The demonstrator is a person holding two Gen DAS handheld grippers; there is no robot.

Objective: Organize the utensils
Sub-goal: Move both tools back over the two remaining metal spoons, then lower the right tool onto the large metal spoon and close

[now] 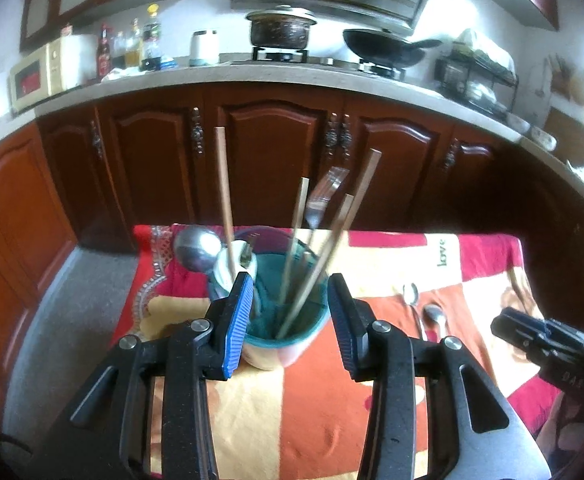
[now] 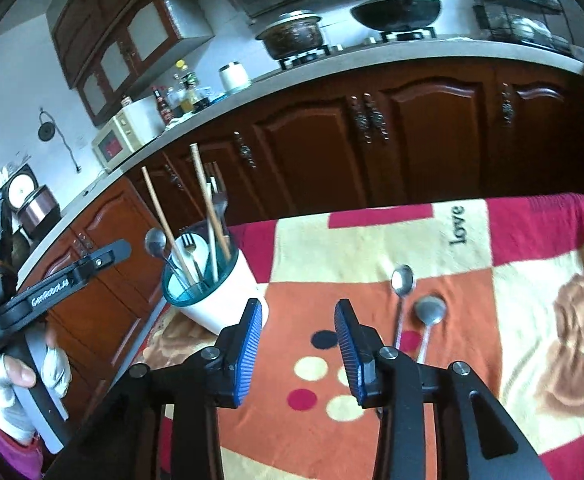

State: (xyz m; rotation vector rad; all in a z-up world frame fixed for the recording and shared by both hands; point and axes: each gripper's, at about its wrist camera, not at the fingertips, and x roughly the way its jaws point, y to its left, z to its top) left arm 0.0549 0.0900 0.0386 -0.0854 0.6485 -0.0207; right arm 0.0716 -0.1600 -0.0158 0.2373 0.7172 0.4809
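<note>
While our left gripper (image 1: pixel 288 320) hangs with its ribbed blue pads (image 1: pixel 236 324) spread wide on either side of the utensil holder (image 1: pixel 288 344), nothing is pinched between them, and we cannot tell whether either pad touches the cup's wall. That holder is a round cup, white and smooth outside with a translucent teal rim and lining, standing on a soft fleece blanket (image 1: pixel 312 400) patterned in orange, cream and red blocks. Out of it rise several thin, straight wooden chopsticks (image 1: pixel 224 184), a shiny metal fork (image 1: pixel 324 196) with its tines up, and the domed bowl of a steel ladle (image 1: pixel 196 248) at the far-left rim. Our right gripper (image 2: pixel 298 348) is likewise parted and holds nothing, poised over the orange patch with its cream and red dots. From the right wrist view we see what the left barely catches: two polished metal spoons (image 2: pixel 402 284) lying side by side on the blanket, bowls pointing away, just right of the right-hand pad and well apart from the holder (image 2: pixel 216 292). That view also shows the gloved left hand (image 2: pixel 20 392) wrapped around its gripper's grey handle, and the cup's plain white flank. Only the left view looks down into the teal interior.
</note>
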